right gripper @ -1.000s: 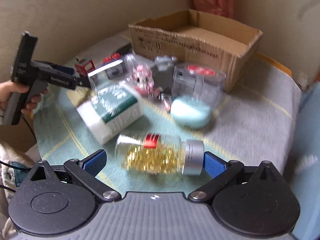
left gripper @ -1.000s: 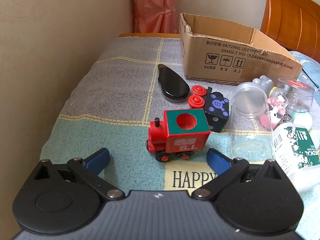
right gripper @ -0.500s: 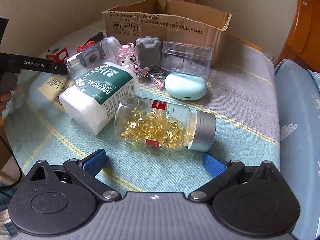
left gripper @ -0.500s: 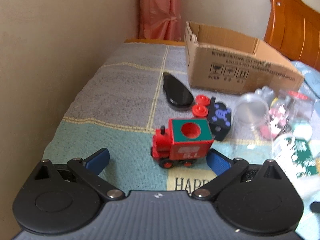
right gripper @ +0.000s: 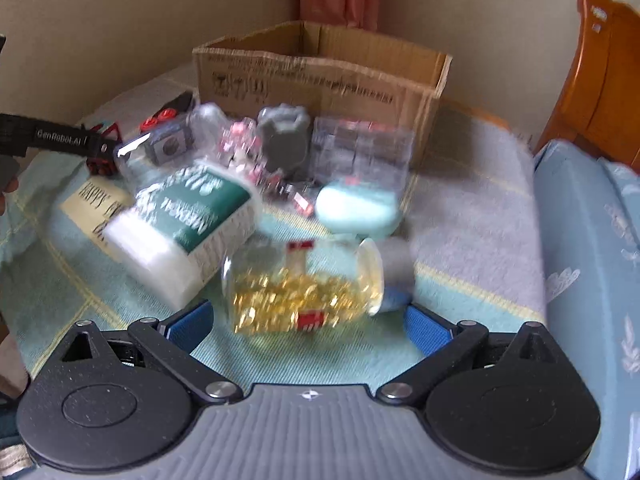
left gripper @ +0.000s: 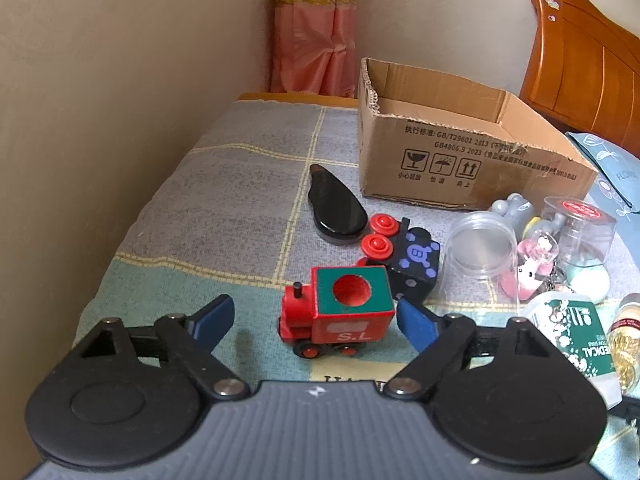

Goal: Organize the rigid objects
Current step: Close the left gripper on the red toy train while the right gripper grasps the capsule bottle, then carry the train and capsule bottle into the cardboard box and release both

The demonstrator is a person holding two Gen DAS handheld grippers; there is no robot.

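A red wooden toy train with a green roof stands on the checked cloth between the blue pads of my left gripper. Its jaws are closing. The right pad is at the train's rear end and the left pad is still a gap away. In the blurred right wrist view, a clear bottle of yellow capsules lies on its side just ahead of my right gripper. That gripper is open, one pad off each end of the bottle. An open cardboard box stands at the back.
Behind the train lie a black oval case and a black block car with red wheels. A clear jar, white medical bottle, mint case and clear box crowd the middle. Wall at left, blue pillow at right.
The left jaws have narrowed around the train, which has not moved. The right gripper has come closer to the capsule bottle, which now sits lower, between the pads.
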